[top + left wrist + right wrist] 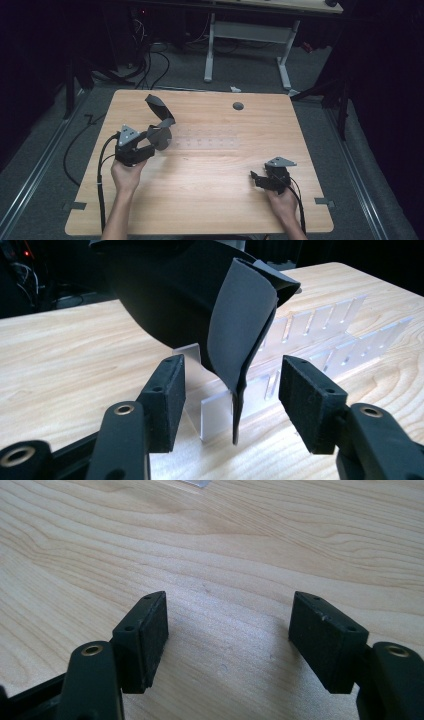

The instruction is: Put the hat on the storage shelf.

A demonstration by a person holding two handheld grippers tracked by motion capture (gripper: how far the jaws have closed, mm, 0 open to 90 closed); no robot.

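I judge the step in hand to be letting go of the dark foam sheet that stands in the clear slotted rack, so I should back my left gripper straight out, keeping both pads clear of the sheet's lower edge (a nudge could tip it from its slot). Its jaws stand spread; the sheet hangs between them, touching neither. My right gripper rests with jaws spread over the bare table, well apart from the sheet.
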